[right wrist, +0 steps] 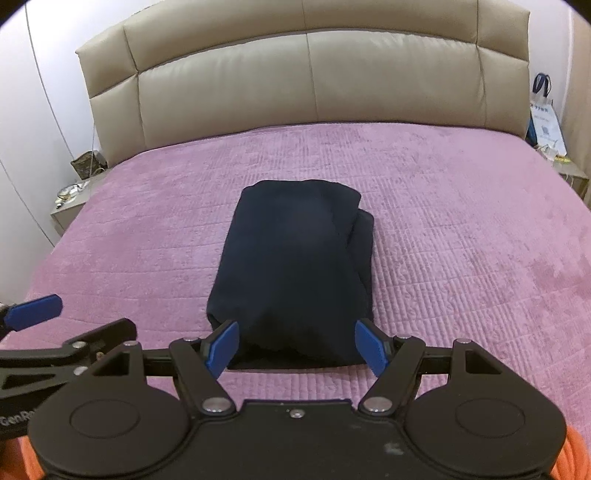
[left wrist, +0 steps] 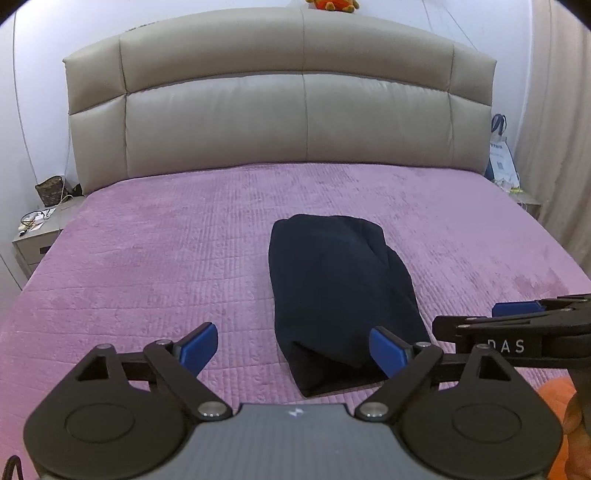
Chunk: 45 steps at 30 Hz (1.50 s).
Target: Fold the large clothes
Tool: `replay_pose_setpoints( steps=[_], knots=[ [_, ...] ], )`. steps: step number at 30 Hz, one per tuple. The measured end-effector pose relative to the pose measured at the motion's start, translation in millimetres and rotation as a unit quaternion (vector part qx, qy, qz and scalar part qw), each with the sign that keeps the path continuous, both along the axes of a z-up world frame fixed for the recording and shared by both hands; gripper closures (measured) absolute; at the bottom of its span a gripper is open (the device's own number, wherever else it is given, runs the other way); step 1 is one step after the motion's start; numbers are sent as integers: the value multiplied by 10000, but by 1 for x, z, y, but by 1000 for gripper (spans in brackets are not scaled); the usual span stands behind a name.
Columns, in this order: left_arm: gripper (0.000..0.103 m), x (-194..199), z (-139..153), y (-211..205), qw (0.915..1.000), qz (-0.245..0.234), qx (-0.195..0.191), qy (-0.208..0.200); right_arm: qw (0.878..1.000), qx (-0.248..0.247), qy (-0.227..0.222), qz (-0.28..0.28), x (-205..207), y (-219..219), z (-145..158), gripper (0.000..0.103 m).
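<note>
Dark garment lay folded into a compact bundle mid-bedspread, so both left gripper and right gripper sat wide open, holding nothing, hovering at its near edge, probably released after the final fold.

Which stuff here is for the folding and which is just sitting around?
For the folding:
dark folded garment
purple bedspread it lies on
left gripper, open
right gripper, open

Just sitting around:
orange plush toy on the headboard
patterned bag on a nightstand
white tote bag
</note>
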<state>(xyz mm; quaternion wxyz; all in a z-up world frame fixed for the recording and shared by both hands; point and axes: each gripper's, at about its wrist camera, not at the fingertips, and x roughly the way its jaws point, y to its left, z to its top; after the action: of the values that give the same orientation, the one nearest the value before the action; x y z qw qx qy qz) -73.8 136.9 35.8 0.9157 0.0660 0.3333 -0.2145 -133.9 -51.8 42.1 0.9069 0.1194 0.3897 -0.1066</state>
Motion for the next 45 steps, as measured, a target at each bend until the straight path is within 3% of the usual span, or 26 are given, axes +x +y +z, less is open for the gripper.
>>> replay_pose_setpoints(
  steps=[37,45],
  knots=[
    [8,-1,2,-15,9998,60,169,-43,9991,-300,-73,-297,-1,-5,0,20],
    [8,0,1,-26,9989,199,391,-141,9986,-261,-80,-449,-4,-14,-2,20]
  ],
)
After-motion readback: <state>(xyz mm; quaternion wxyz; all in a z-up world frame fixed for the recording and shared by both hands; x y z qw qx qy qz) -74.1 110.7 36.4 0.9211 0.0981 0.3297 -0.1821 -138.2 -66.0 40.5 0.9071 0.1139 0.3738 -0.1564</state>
